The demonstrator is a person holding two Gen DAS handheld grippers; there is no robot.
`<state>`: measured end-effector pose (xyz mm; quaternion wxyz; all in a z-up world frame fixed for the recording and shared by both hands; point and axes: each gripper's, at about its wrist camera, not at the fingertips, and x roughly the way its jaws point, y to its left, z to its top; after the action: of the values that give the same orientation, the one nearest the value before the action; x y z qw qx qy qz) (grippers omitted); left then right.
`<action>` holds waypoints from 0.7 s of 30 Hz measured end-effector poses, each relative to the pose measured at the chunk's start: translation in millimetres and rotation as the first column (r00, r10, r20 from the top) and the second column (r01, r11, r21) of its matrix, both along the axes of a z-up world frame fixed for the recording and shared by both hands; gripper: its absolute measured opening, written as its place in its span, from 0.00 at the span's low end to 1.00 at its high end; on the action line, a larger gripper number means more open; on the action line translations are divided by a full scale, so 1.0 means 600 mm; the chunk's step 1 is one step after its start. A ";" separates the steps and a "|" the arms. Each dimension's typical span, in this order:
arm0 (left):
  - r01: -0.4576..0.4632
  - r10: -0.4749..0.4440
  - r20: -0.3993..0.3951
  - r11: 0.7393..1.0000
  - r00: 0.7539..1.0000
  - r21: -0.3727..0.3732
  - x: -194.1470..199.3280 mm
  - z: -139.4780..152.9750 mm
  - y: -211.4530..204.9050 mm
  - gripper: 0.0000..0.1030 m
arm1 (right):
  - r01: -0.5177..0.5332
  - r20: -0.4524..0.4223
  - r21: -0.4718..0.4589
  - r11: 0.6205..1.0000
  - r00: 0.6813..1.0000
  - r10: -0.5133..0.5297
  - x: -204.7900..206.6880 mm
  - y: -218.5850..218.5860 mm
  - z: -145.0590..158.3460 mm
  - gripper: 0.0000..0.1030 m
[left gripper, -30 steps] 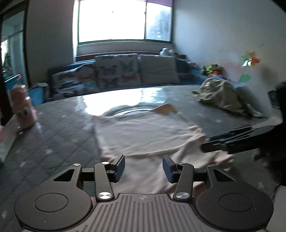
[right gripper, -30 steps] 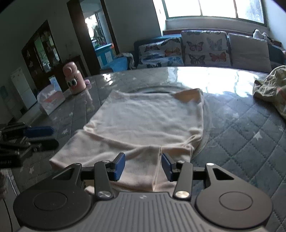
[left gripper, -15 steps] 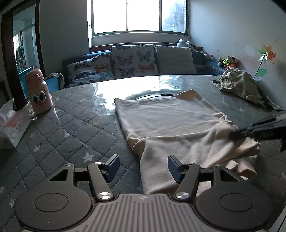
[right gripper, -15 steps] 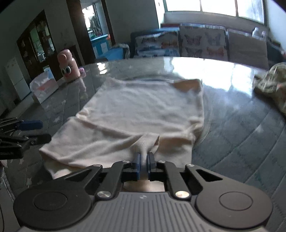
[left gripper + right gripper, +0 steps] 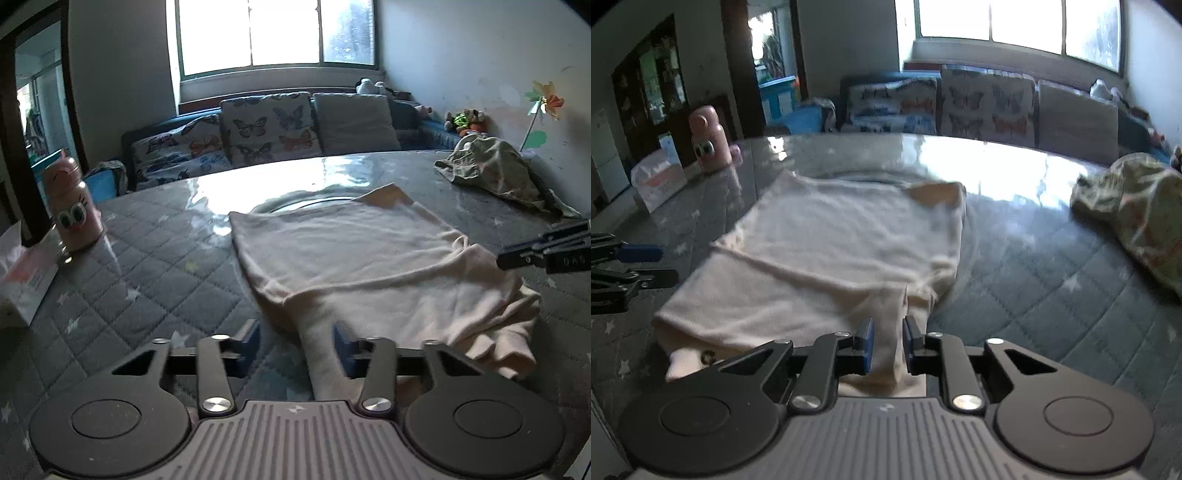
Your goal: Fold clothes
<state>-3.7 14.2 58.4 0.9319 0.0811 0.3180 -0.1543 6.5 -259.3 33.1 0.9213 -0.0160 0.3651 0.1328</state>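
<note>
A cream garment (image 5: 351,251) lies spread on the quilted grey table (image 5: 147,273), its near part folded over and bunched at the right. My left gripper (image 5: 295,345) sits low at the garment's near left edge. Its jaws are closing, and a strip of cloth lies between them by the right pad without being pinched. My right gripper (image 5: 888,343) is at the near right corner of the garment (image 5: 842,236). Its jaws are easing open, with a raised fold still filling the gap between the pads. Each gripper shows at the other view's edge: right gripper (image 5: 509,253), left gripper (image 5: 653,264).
A crumpled olive garment (image 5: 491,173) lies at the far right of the table. A pink bottle (image 5: 72,206) and a tissue pack (image 5: 22,273) stand at the left edge. Behind the table is a sofa with butterfly cushions (image 5: 269,129).
The right jaws shut on a fold of the cream garment, then spread slightly. The left jaws widened, then narrowed around the cloth's near edge. Both hands stayed roughly in place.
</note>
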 end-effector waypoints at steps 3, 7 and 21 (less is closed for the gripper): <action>0.034 -0.034 0.003 0.999 0.999 -0.002 0.013 0.005 -0.018 0.29 | -0.031 0.030 0.017 0.999 0.999 0.030 0.009 0.008 0.009 0.16; 0.096 -0.096 0.002 0.995 0.995 -0.002 0.029 0.000 -0.046 0.24 | -0.074 0.011 0.022 0.997 0.997 0.074 0.035 0.028 -0.008 0.16; 0.098 -0.097 -0.022 0.994 0.995 0.041 0.057 -0.026 -0.046 0.24 | -0.084 -0.055 0.028 0.996 0.995 0.086 0.026 0.001 -0.026 0.17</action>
<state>30.2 -13.6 42.8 0.9182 0.1145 0.3260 -0.1937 22.3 -259.0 17.6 0.9044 -0.0158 0.3880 0.1770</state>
